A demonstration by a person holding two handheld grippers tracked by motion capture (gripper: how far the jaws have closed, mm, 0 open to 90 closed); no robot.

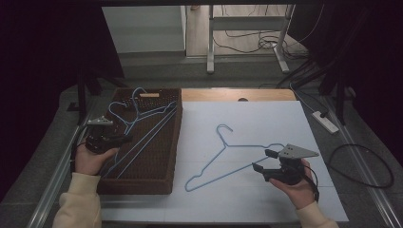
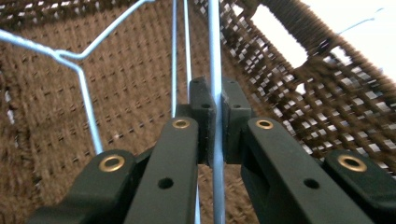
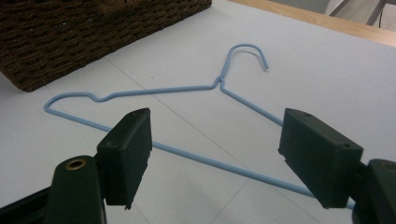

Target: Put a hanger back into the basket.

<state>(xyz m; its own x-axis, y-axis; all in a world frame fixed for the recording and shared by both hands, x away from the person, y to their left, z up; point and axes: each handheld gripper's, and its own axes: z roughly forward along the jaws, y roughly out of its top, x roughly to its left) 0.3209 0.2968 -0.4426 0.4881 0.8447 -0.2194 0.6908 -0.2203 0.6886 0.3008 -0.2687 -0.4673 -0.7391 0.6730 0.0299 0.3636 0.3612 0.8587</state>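
A brown wicker basket (image 1: 142,186) stands at the left, and several light blue wire hangers (image 1: 142,137) lie in it. My left gripper (image 1: 126,138) reaches over the basket's left rim. In the left gripper view its jaws (image 2: 215,100) are shut on one hanger's straight wire (image 2: 215,46), over the woven basket floor (image 2: 46,116). Another blue hanger (image 1: 226,146) lies flat on the white sheet (image 1: 266,118). My right gripper (image 1: 262,159) is held open just above that hanger's right end. In the right gripper view its wire (image 3: 187,87) runs between and below the spread jaws (image 3: 215,128), with no contact.
The basket's side wall (image 3: 70,32) borders the sheet on the left. A bare wooden table strip (image 1: 237,95) lies beyond the sheet. A white power strip (image 1: 325,121) and loose cables (image 1: 366,166) lie to the right of the table. Metal desk legs (image 1: 210,42) stand behind.
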